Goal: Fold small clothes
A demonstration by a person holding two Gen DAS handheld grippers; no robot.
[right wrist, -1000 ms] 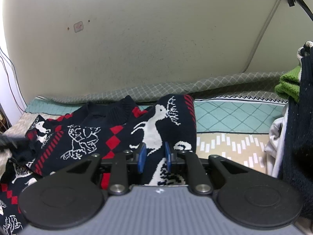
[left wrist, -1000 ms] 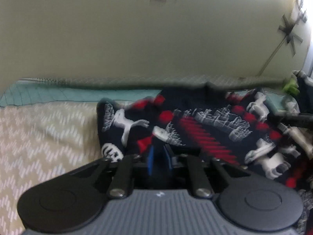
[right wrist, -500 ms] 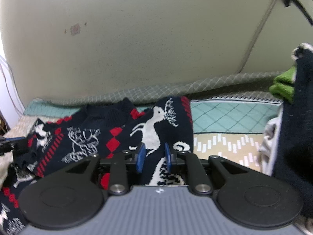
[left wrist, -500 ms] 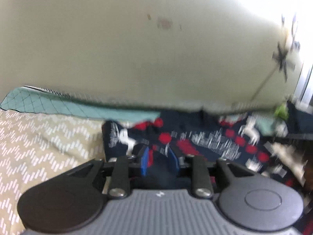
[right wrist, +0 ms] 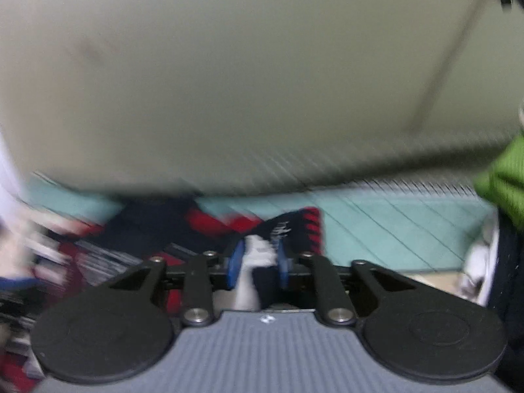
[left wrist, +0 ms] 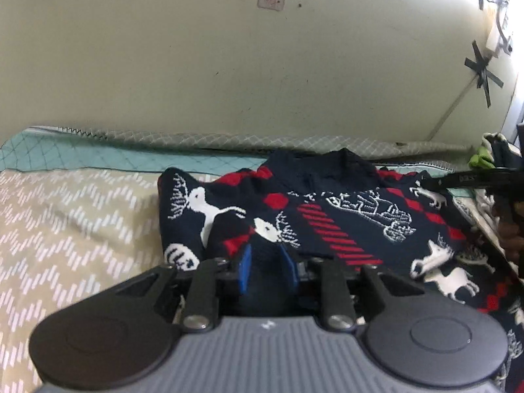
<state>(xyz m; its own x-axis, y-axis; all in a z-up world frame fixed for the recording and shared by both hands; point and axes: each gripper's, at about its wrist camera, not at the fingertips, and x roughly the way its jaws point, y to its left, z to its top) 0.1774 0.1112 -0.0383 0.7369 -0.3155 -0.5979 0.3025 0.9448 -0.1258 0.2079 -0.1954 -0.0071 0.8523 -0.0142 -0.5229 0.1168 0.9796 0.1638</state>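
Left wrist view first: the navy knitted sweater with white reindeer and red diamonds (left wrist: 327, 216) is spread flat on the bed, collar toward the far wall, sleeve folded in along its left edge. The left gripper (left wrist: 267, 267) is clamped on a dark bunch of the sweater's near hem, blue pads (left wrist: 244, 270) pressed on the knit from both sides. Compared with half a second ago, when everything here was smeared, the view is sharp again, so that hand looks settled. The beige zigzag-print bedspread (left wrist: 75, 216) lies bare to the left, and the other tool's black finger pokes in at the far right. Right wrist view: heavily blurred now, where a second ago it was crisp, so this hand is being swung. The right gripper (right wrist: 258, 263) is closed on a white-and-navy bit of the sweater, which is pinched between the pads and looks lifted off the bed. A green folded cloth (right wrist: 501, 177) is seen at the far right. Probably the right side is being carried over for a fold while the left end is pinned.
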